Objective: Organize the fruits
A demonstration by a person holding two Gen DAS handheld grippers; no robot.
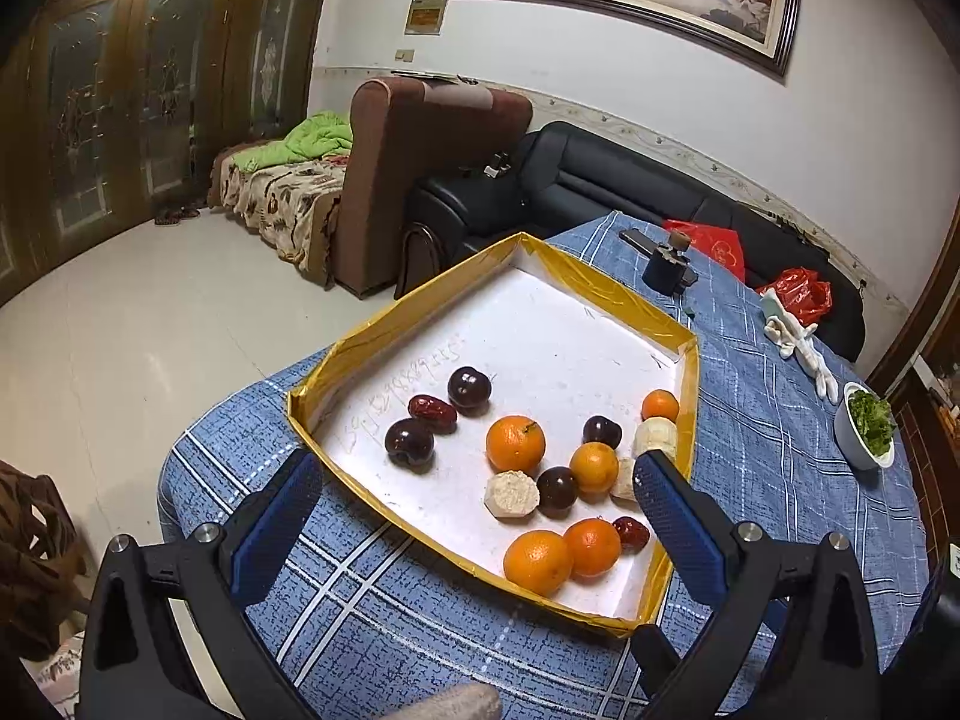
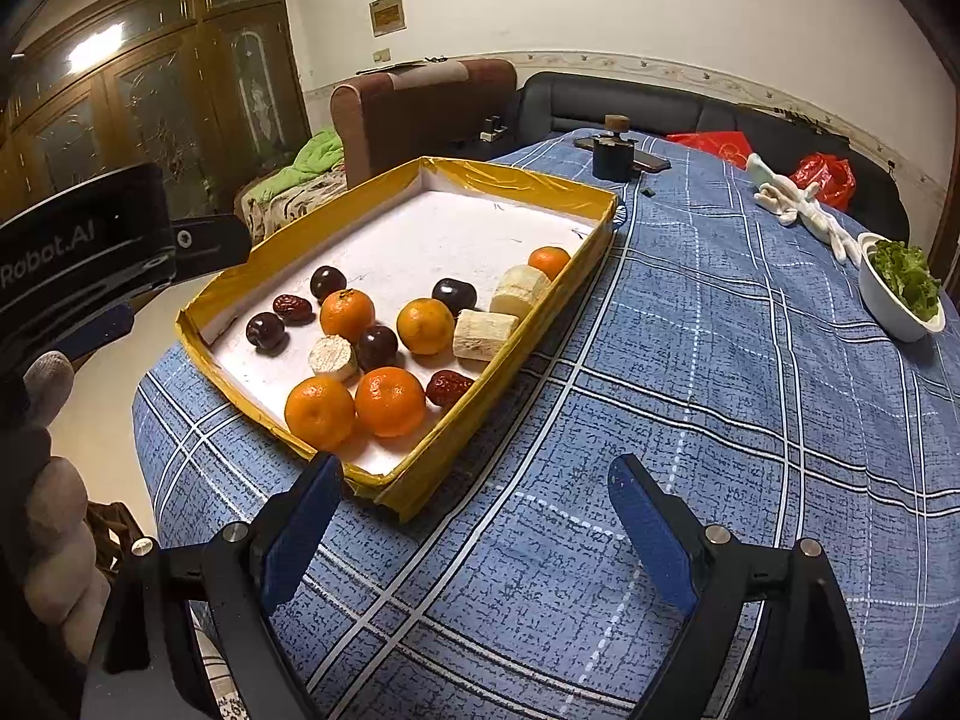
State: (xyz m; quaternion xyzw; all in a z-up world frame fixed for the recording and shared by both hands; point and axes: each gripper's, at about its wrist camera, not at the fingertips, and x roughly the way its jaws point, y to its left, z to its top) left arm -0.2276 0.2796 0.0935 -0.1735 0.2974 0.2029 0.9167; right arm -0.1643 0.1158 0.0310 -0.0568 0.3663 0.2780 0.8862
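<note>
Both grippers wide open, holding nothing. Left gripper [image 1: 477,495] hovers over near-left part of tray [image 1: 606,291], fingers straddling its near edge; right finger pad [image 1: 675,519] overlaps tray's right wall, next to a red date [image 1: 631,534]. Right gripper [image 2: 474,525] above blue plaid tablecloth [image 2: 690,372], just off tray's near corner [image 2: 396,492], left pad close to that corner. All fruit sits in the tray w/ yellow-taped walls & white floor: 5 oranges, e.g. pair touching at near end [image 2: 320,411] [image 2: 390,401], 4 dark plums e.g. [image 1: 410,443], 2 red dates, 3 pale banana chunks e.g. [image 2: 485,333]. Fruit mixed, bunched toward near/right side; far half of tray floor bare. Off to the right on cloth: white bowl w/ greens [image 2: 900,294], white gloves [image 2: 798,210].
</note>
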